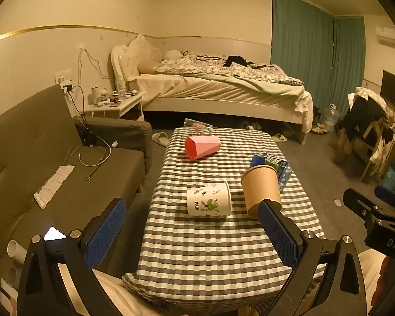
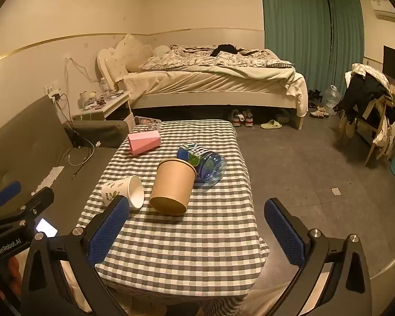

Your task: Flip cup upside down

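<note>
Currently brown cup (image 2: 172,187) lies sideways, rim toward bottle (image 2: 205,163), base nearest camera.

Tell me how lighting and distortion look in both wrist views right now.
Left wrist: dim yellow light, soft shadow under the white leaf-print cup, walls bowed by fisheye, bright phone glare at lower left. Right wrist: same warm cast, brown paper cup sharp, corners vignetted black.

Grey-white checked tablecloth (image 1: 197,250), brown cup (image 1: 260,187), pink cup (image 1: 202,146).
</note>
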